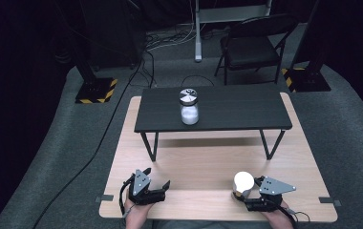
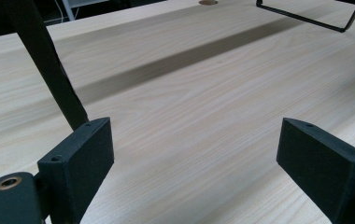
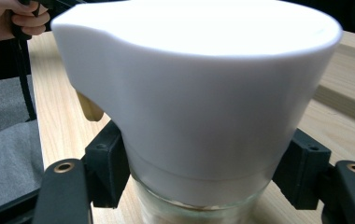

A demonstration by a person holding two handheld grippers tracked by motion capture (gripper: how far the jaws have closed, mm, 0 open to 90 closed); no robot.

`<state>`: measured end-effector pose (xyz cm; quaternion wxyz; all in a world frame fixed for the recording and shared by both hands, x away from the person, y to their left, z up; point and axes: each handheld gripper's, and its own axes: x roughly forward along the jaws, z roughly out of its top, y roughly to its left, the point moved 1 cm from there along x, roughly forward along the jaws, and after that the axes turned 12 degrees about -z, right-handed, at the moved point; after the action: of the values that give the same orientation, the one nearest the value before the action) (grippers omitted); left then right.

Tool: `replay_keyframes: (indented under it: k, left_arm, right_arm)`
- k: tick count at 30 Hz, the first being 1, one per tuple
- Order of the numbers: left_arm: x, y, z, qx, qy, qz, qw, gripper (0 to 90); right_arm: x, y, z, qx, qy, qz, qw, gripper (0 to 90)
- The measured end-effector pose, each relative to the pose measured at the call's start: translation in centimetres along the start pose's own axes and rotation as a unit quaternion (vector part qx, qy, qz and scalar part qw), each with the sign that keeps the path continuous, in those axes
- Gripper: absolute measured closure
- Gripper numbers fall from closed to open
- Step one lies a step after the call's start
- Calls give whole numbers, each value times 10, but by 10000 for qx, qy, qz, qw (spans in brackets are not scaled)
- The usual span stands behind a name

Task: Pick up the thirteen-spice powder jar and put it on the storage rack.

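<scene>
The right gripper (image 1: 244,194) pinched the upright white-lidded jar (image 1: 243,183) at near right; the left gripper (image 1: 156,177), spread empty, sat well apart leftward.

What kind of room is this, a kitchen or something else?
Probably a recording studio or lab, not a kitchen: dark curtained surroundings, grey carpet, weighted stands with hazard stripes, loose cables. A light wooden table bears a small black shelf, a jar on it, and a white-lidded jar.
</scene>
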<state>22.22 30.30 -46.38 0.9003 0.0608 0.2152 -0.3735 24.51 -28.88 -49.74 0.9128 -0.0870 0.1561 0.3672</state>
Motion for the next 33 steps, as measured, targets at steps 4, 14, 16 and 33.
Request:
replay_keyframes:
  k: [4, 14, 16, 33]
  left_arm:
    - [0, 0, 0, -3, 0, -5, 10000, 104]
    - [0, 0, 0, -6, 6, -7, 10000, 104]
    - [0, 0, 0, -9, 4, -8, 10000, 104]
    - [0, 1, 0, -27, 8, -17, 10000, 105]
  right_arm:
    - [2, 0, 5, -11, 67, -20, 10000, 289]
    - [0, -6, 18, 93, -49, -116, 9999, 290]
    - [-1, -9, 22, 152, -97, -134, 9997, 291]
    - [-1, -38, 80, 109, -225, -68, 9997, 291]
